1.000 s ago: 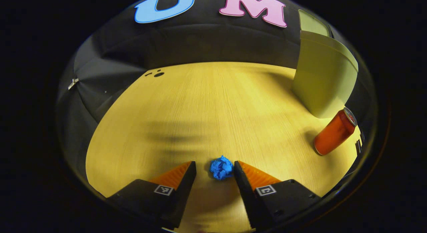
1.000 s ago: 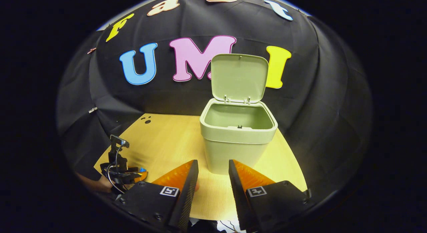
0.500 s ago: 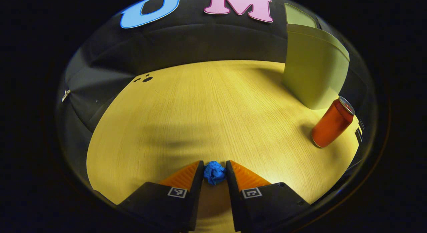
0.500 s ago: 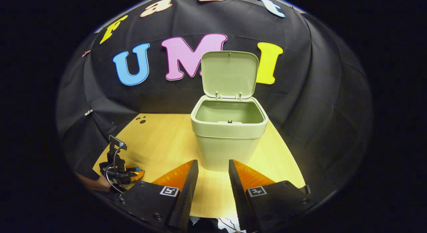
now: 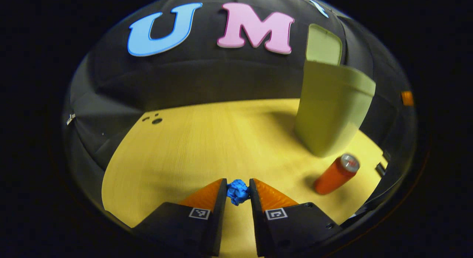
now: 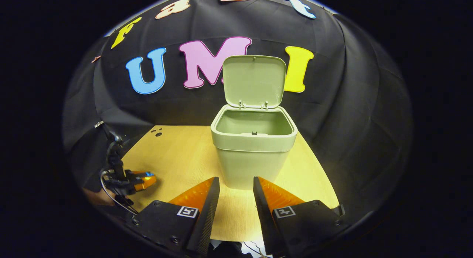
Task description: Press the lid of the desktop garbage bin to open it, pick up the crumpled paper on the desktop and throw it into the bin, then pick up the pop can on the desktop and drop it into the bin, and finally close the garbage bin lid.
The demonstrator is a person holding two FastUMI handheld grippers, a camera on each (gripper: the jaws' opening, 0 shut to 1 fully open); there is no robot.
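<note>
Tongs on the left (image 5: 238,191) are pinching the small blue crumpled paper ball (image 5: 237,192) between both fingertips in the left gripper view, holding it above the pale wooden counter (image 5: 207,139). Only the very tips are catching the wad, so it could be slipping out on the way across, especially with a quick swing or any easing of the squeeze. Ahead to the right, the pale green plastic bin (image 5: 332,110) is standing with its hinged lid (image 5: 323,44) raised, and the orange pop can (image 5: 336,174) is standing upright just in front of it; a low, careless sweep toward the bin risks knocking the can over and sending it rolling.

Right tongs (image 6: 236,199), in the right gripper view, are hanging parted and empty, facing the bin (image 6: 254,150), whose mouth is wide open under the upright lid (image 6: 254,80). Off to the left, the other tongs (image 6: 142,178) are holding the paper near the counter's edge (image 6: 177,158), well apart from the bin. A release short of the rim would be dropping the paper outside.
</note>
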